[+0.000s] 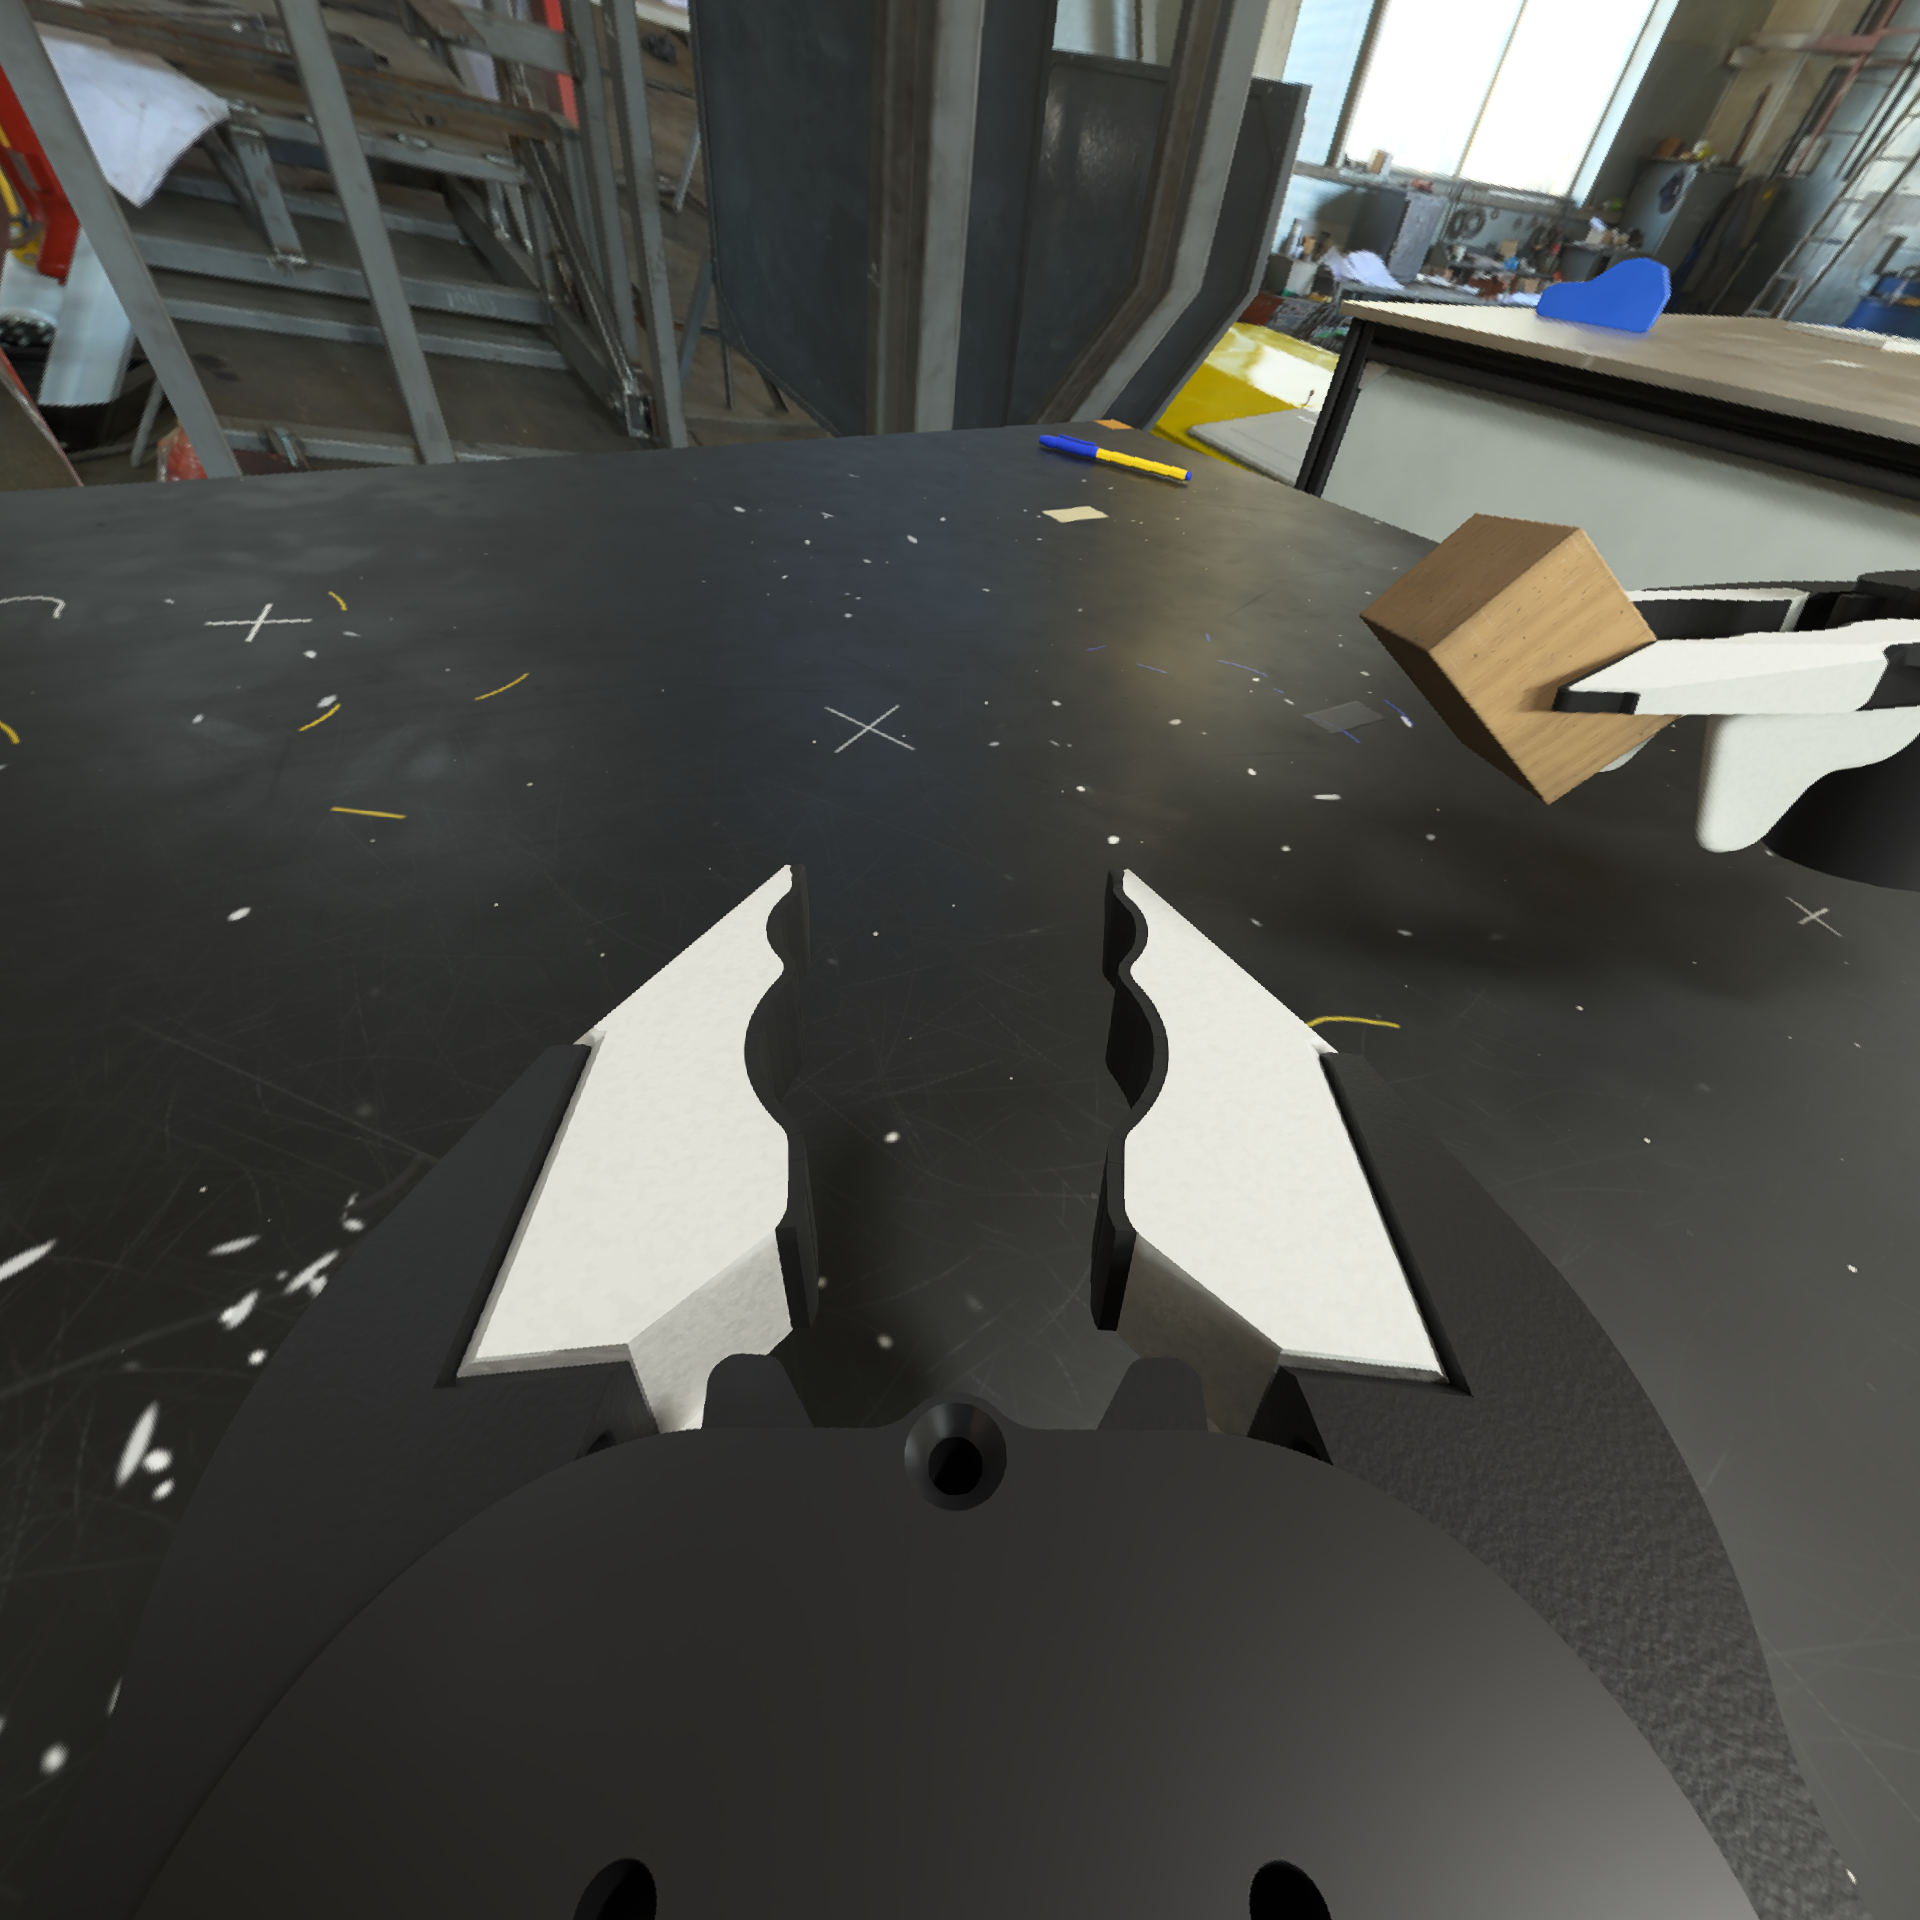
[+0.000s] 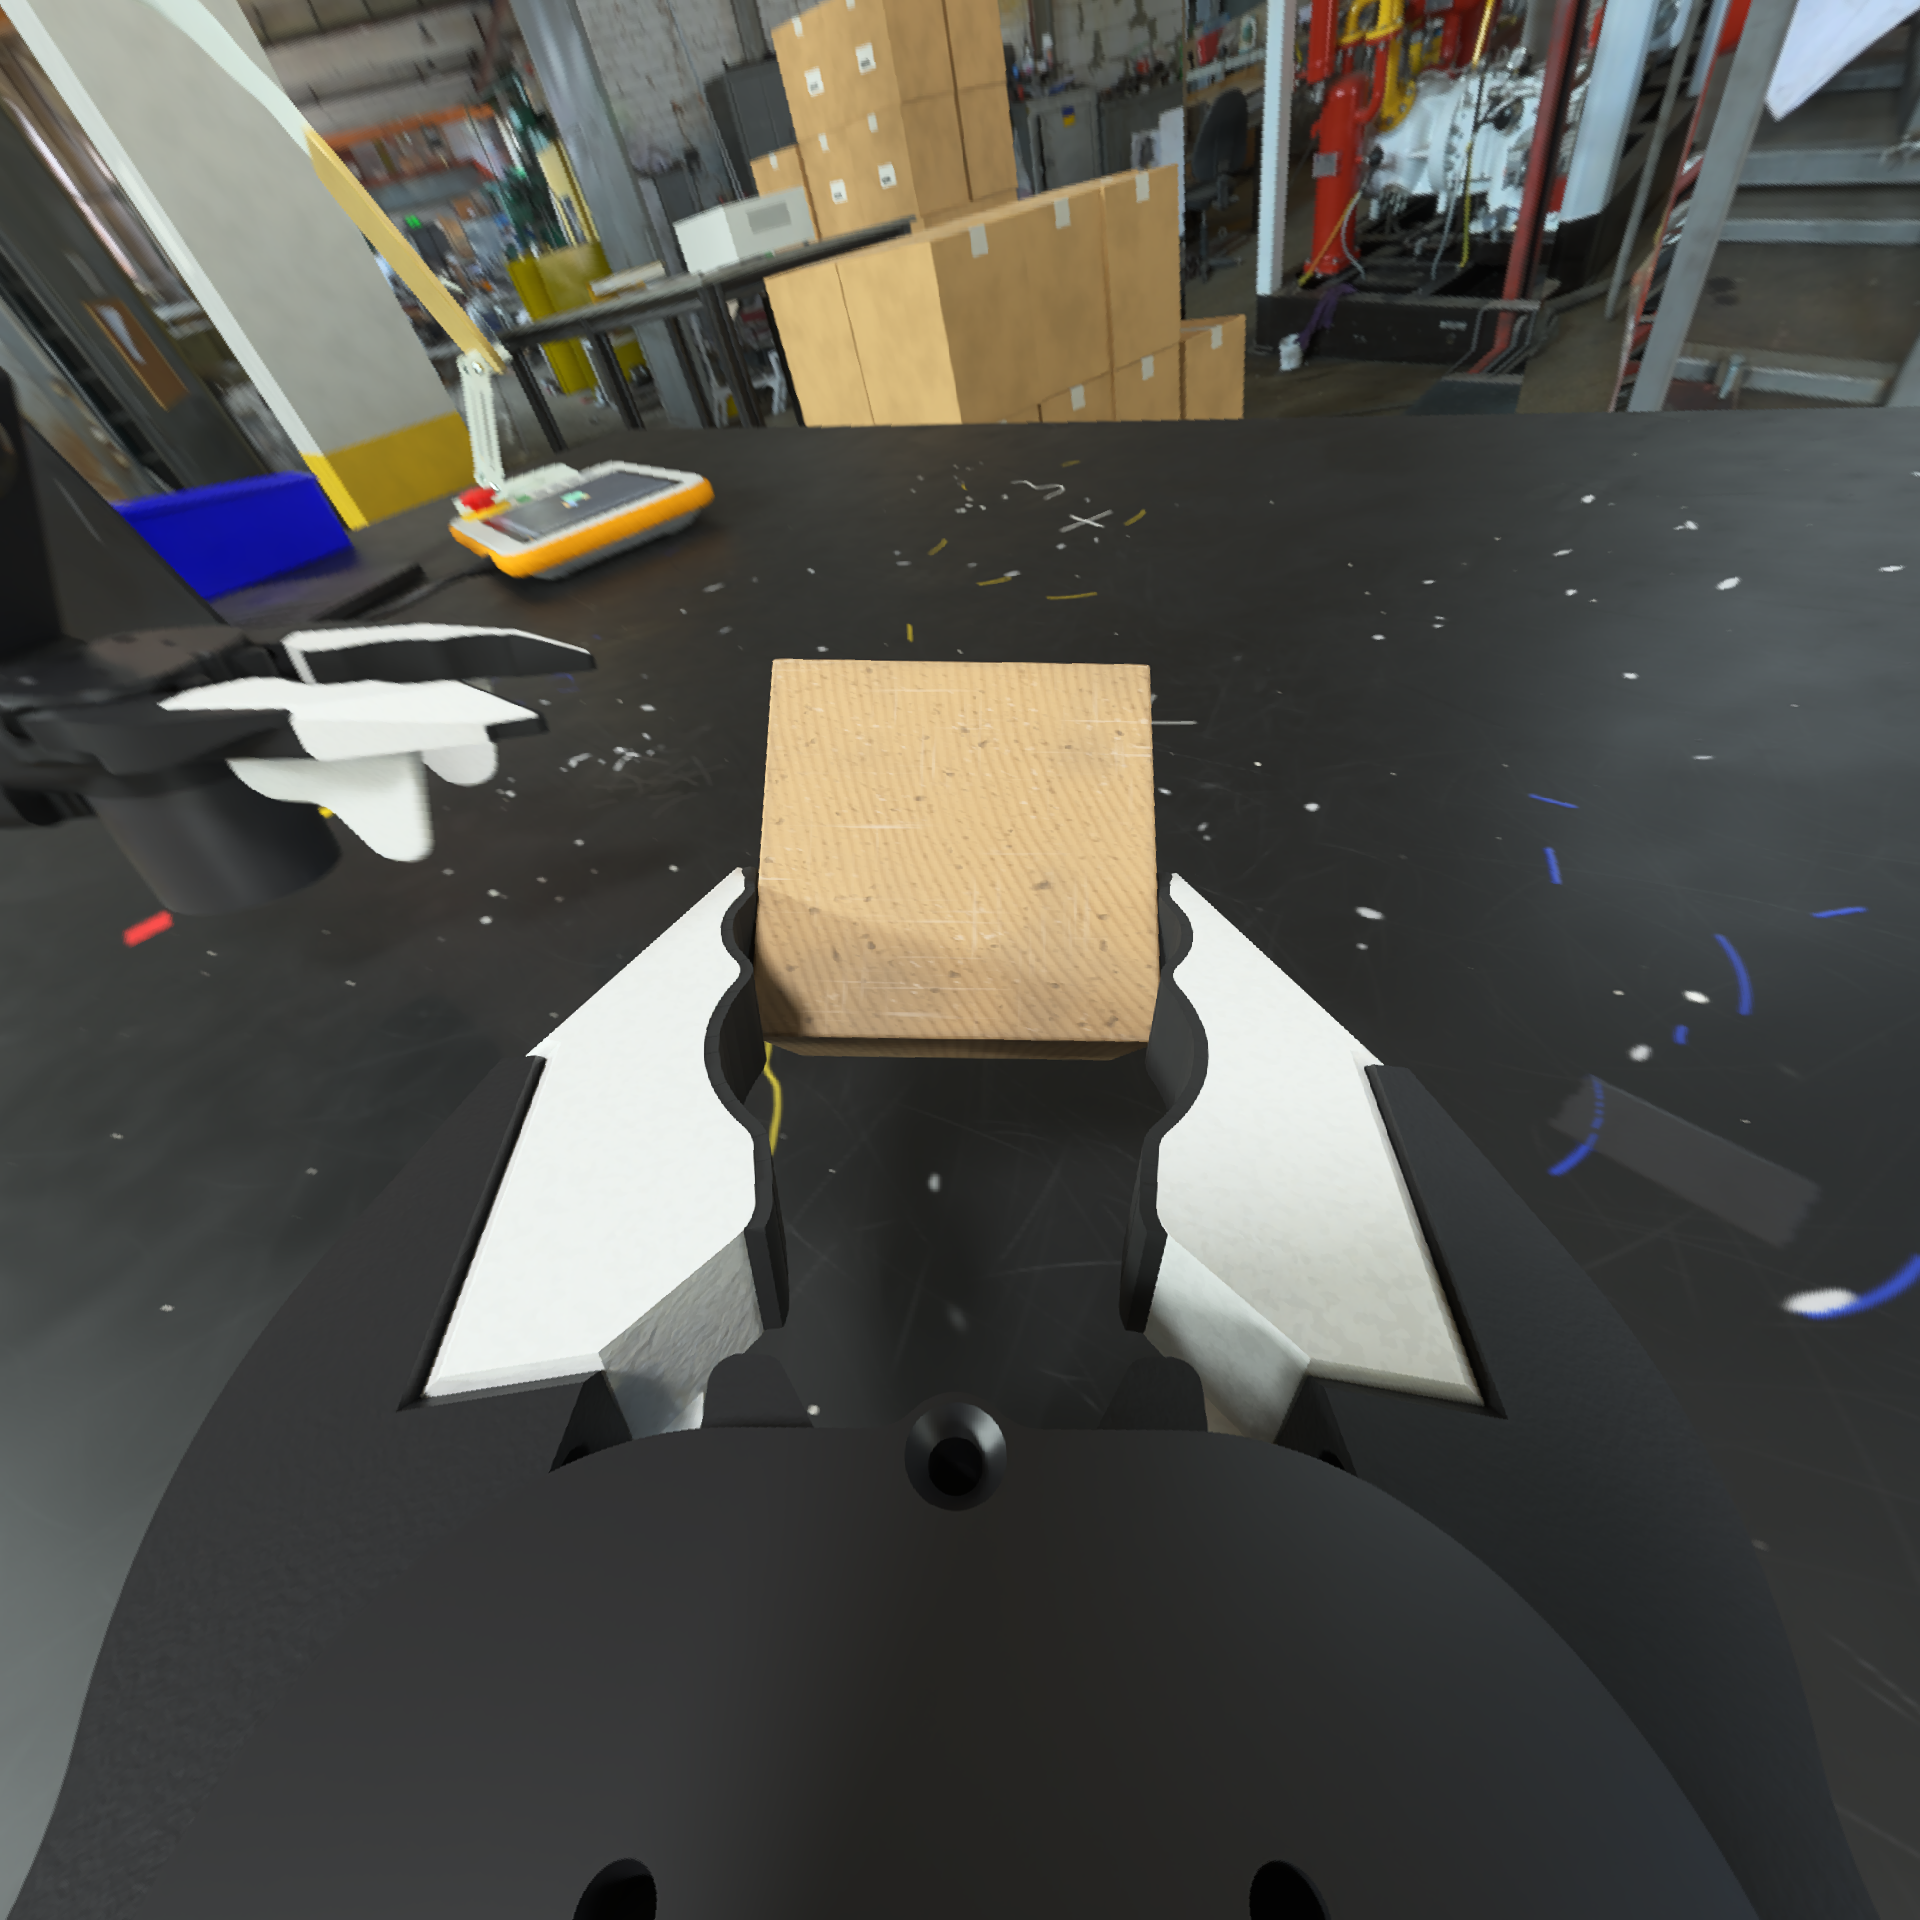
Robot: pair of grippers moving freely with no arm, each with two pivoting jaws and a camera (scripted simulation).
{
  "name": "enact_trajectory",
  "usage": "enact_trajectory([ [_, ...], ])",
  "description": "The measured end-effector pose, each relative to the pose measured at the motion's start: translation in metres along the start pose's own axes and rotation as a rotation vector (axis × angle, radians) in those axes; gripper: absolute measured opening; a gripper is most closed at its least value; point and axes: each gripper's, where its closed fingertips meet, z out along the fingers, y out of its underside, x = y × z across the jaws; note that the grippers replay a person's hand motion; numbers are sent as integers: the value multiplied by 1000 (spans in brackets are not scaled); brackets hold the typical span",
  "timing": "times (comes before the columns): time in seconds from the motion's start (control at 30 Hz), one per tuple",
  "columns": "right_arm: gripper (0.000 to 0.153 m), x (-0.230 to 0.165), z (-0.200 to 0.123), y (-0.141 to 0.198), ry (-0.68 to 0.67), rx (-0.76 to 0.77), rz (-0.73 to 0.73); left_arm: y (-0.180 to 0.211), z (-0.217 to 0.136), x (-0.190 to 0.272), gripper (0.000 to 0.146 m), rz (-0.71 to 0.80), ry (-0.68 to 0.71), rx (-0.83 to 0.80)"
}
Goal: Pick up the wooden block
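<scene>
The wooden block [image 2: 956,852] is a light brown cube held between the fingertips of my right gripper [image 2: 956,883], which is shut on it and holds it above the dark table [image 2: 1455,675]. In the left wrist view the block [image 1: 1507,655] hangs tilted in the air at the right, with the right gripper's white fingers [image 1: 1725,675] clamped on it. My left gripper [image 1: 956,883] is open and empty, low over the table [image 1: 520,831]. It also shows in the right wrist view [image 2: 540,686] at the left, apart from the block.
A blue and yellow pen [image 1: 1114,457] lies near the table's far edge. A yellow-edged control pendant [image 2: 582,514] and a blue bin [image 2: 234,530] sit at the far left. A second table [image 1: 1662,353] bears a blue object [image 1: 1605,293]. Cardboard boxes [image 2: 997,291] stand beyond.
</scene>
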Motion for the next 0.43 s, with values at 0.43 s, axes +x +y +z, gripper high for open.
enact_trajectory([
  [0.43,75,15,6,9,83,-65,-51,5,4,-3,58,19,-33,-36],
])
